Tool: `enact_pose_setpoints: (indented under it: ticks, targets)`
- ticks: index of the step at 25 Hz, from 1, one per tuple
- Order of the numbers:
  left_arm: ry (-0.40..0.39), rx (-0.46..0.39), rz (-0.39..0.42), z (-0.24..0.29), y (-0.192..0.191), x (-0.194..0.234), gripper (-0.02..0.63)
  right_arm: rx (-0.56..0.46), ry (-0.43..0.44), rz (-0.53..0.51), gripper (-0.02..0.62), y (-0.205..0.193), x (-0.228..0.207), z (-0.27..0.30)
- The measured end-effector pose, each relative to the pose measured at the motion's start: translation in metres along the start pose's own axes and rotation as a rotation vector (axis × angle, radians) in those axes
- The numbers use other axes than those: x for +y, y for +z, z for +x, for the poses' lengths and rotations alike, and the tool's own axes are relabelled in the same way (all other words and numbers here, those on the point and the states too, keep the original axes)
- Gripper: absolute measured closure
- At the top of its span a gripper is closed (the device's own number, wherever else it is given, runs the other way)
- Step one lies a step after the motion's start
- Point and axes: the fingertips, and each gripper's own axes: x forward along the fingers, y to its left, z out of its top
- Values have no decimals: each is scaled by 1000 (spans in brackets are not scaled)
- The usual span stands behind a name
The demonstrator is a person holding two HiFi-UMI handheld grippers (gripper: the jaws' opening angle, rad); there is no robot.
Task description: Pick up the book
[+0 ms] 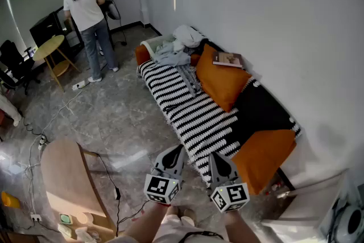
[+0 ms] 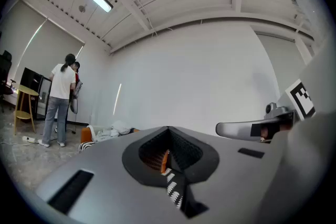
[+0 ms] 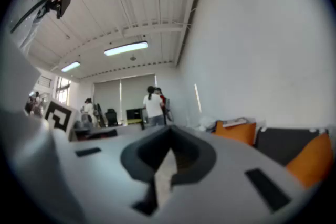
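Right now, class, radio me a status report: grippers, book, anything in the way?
Left gripper and right gripper shut, empty, short of the sofa. Book lies atop the far orange cushion, untouched. Nothing on it; clothes heap beside, people far left.

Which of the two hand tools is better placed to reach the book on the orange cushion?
Probably the right. The book lies on the orange cushion, nearer the right gripper, and shows in its view. The left gripper sits further across. Both are shut and far off.
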Motion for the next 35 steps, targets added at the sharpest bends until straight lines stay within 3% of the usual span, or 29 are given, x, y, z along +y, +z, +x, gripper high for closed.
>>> enact_pose_setpoints:
  ticks: [15,35]
  targets:
    - [70,-2,5,-6,-11,20,583,16,51,12,581,-14,0,15]
    - [92,3,4,71,0,167,583,9,108,36,581,-5,14,185]
